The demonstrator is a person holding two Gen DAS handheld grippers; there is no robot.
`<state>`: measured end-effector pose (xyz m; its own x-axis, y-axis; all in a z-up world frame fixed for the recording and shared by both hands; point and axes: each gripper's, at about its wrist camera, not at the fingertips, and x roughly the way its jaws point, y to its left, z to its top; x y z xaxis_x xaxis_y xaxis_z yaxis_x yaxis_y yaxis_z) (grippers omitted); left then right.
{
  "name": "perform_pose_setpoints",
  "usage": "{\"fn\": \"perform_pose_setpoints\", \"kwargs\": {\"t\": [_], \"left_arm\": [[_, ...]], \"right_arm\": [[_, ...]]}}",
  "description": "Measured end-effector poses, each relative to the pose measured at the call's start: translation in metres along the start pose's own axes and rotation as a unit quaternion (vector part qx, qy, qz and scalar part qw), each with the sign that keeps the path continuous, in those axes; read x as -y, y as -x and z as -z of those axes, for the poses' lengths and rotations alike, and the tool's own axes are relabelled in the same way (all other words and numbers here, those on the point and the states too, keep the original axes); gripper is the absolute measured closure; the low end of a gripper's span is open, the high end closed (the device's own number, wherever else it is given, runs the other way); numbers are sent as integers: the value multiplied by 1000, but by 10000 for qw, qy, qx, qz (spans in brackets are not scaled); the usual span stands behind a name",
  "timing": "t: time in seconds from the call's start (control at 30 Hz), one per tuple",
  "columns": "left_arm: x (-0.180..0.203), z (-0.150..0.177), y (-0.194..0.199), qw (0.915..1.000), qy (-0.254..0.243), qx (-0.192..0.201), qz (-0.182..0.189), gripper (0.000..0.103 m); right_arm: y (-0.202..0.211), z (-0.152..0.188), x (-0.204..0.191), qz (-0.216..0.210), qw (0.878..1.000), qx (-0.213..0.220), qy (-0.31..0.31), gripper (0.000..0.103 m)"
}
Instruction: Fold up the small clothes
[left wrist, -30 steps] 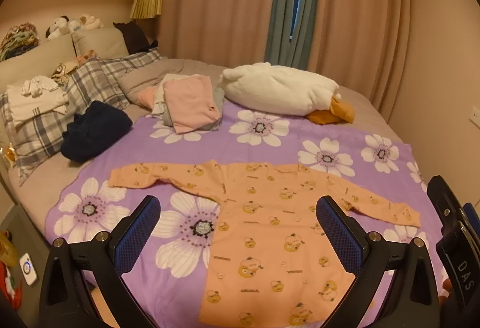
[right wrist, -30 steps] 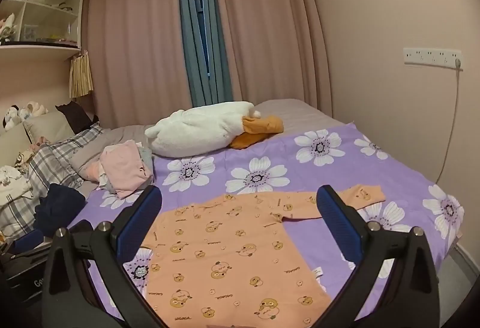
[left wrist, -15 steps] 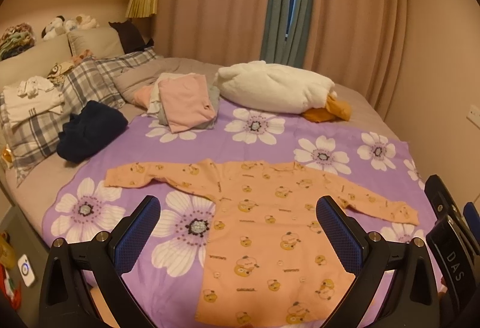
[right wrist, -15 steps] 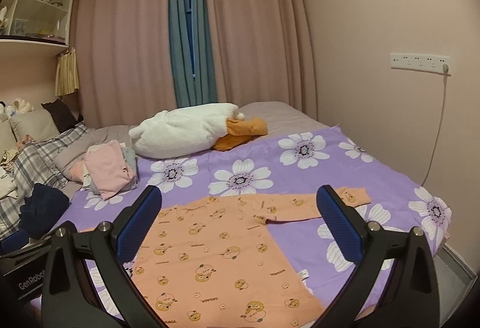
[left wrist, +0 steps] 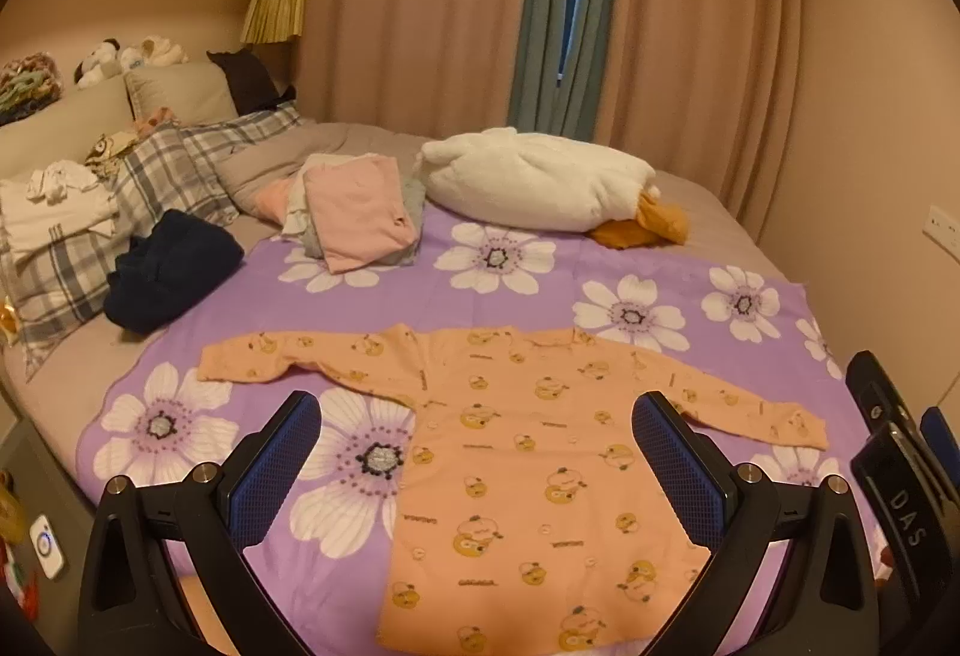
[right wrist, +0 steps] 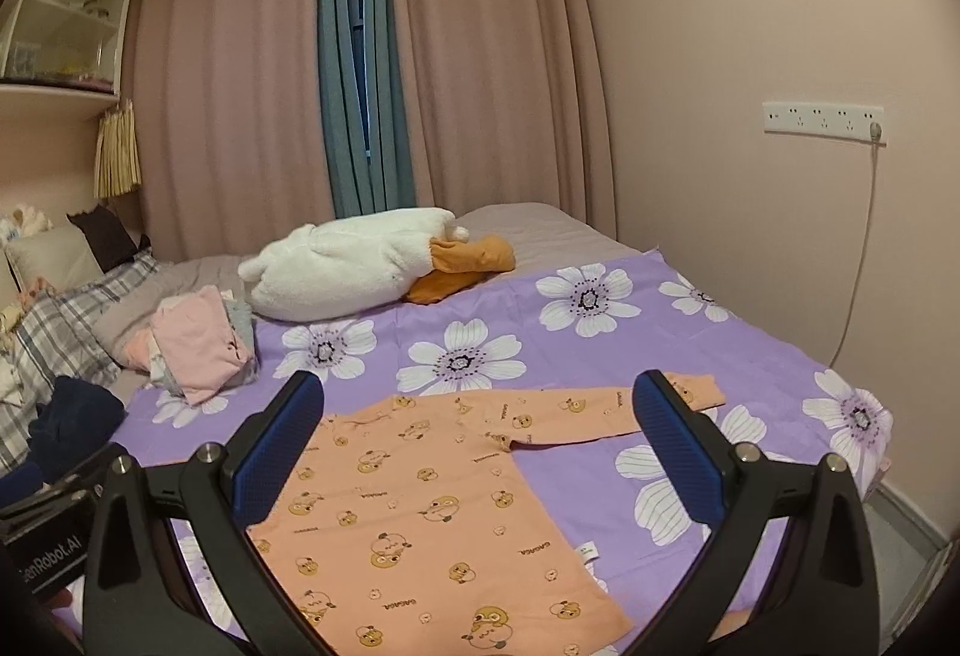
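An orange long-sleeved baby shirt (left wrist: 516, 452) with duck prints lies flat on the purple flowered sheet (left wrist: 528, 290), both sleeves spread out sideways. The right wrist view shows the same shirt (right wrist: 420, 506) with its right sleeve reaching toward the bed's right side. My left gripper (left wrist: 477, 470) hovers above the shirt's near half, open and holding nothing. My right gripper (right wrist: 477, 446) is also open and empty, held above the shirt's body. Neither touches the cloth.
A stack of folded pink and grey clothes (left wrist: 354, 212) sits behind the shirt. A white plush duck (left wrist: 540, 182), a dark blue garment (left wrist: 168, 266) and plaid pillows (left wrist: 174, 170) lie further back. Curtains (right wrist: 372, 74) and a wall with a socket strip (right wrist: 822, 119) border the bed.
Both views have shifted slightly; the shirt sits a little further left and lower in the right wrist view. The shirt itself lies as before and both grippers stay open.
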<state>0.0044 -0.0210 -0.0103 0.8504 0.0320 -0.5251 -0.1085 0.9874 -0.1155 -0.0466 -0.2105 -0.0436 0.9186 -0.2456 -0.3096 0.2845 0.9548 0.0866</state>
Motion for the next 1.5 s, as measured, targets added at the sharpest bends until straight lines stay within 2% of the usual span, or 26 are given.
{"fn": "perform_pose_setpoints", "kwargs": {"t": [0.3,0.63,0.83,1.03,1.33,1.5], "left_arm": [[1,0,2,10000,-62,-4,14,0],[3,3,12,9997,-76,150,182,0],[2,4,18,9996,-58,222,174,0],[1,5,25,9996,-38,241,161,0],[-2,12,51,9991,-17,401,94,0],[-1,16,62,9984,-46,494,273,0]], "right_arm": [[-5,1,11,99,9994,-286,-165,0],[5,-2,10,-455,9983,-317,-154,0],[9,-3,10,-500,9982,-311,-148,0],[10,-1,16,-778,9950,-467,-428,0],[35,0,14,-1008,9931,-352,-477,0],[55,0,20,-980,9939,-234,-444,0]]}}
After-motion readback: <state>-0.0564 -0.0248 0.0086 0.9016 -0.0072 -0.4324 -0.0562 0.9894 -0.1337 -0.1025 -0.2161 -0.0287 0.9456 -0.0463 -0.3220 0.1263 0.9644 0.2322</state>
